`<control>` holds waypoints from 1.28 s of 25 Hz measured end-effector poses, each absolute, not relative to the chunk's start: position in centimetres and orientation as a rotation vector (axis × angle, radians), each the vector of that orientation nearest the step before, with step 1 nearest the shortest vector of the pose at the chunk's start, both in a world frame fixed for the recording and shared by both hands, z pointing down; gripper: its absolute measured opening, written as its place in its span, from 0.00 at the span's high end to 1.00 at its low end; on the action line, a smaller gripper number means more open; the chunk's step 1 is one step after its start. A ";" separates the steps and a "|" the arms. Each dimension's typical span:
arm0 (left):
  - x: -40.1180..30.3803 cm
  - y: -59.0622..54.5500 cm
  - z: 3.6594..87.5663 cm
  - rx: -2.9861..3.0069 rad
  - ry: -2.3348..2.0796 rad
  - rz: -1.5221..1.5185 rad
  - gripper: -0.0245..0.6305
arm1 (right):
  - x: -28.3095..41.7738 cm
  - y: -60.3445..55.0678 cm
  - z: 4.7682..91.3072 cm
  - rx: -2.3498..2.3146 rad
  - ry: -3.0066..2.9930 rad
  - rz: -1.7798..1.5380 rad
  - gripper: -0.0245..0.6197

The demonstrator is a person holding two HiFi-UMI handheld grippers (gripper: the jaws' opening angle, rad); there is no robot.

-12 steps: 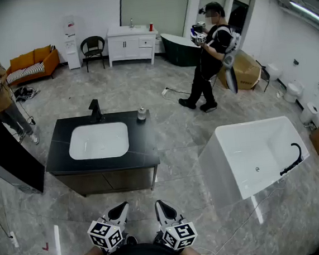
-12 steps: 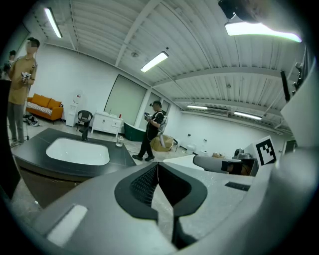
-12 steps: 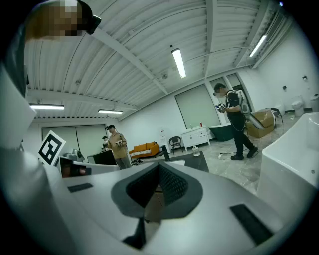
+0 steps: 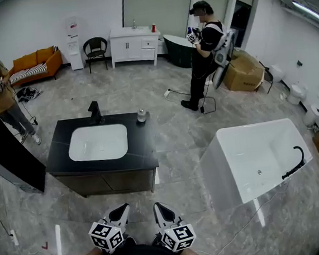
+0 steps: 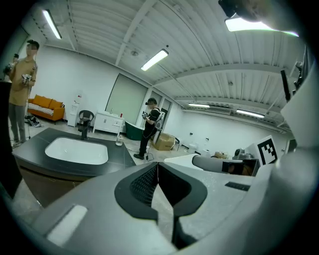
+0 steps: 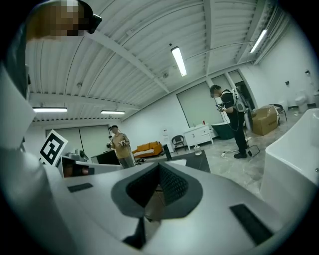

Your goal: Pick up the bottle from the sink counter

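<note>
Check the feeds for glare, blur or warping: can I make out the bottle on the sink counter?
Head view: even light, sharp, edges bent by the fisheye; bottle plain on the sink counter. Left gripper view: heavy warp, dark corners, ceiling lamp glaring top right; bottle small but visible. Right gripper view: same warp, right tongs, shut, fill the lower half, bottle tiny.

We see a black desk (image 4: 59, 162) holding a white basin (image 4: 98, 142), a grey marbled floor (image 4: 144, 86), a white tub (image 4: 263, 159) and an orange sofa (image 4: 32, 59) with a striped cushion (image 4: 24, 72). Our left tool (image 4: 121, 209) and right tool (image 4: 160, 208) are white, with black-and-white square markers (image 4: 105, 236).
</note>
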State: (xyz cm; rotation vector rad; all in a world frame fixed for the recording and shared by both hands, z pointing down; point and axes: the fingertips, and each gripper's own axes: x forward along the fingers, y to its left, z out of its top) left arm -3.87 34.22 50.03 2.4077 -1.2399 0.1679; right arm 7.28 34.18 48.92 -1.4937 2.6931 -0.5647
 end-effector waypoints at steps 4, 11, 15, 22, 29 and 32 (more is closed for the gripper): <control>-2.9 34.4 50.4 2.386 -1.262 0.164 0.96 | 8.0 34.4 48.9 -1.453 2.709 -0.551 0.95; -0.6 35.4 50.7 2.347 -1.294 0.155 0.96 | 10.7 35.2 49.1 -1.454 2.725 -0.548 0.95; 0.1 35.5 50.7 2.333 -1.318 0.162 0.96 | 12.1 35.1 49.6 -1.467 2.708 -0.573 0.95; -0.1 33.5 51.3 2.313 -1.338 0.167 0.96 | 11.8 33.5 49.9 -1.444 2.719 -0.564 0.95; -1.0 29.2 52.3 2.304 -1.281 0.166 0.96 | 10.7 29.4 50.4 -1.497 2.717 -0.578 0.95; -1.8 26.5 52.0 2.322 -1.254 0.158 0.96 | 9.8 27.0 50.2 -1.529 2.706 -0.577 0.95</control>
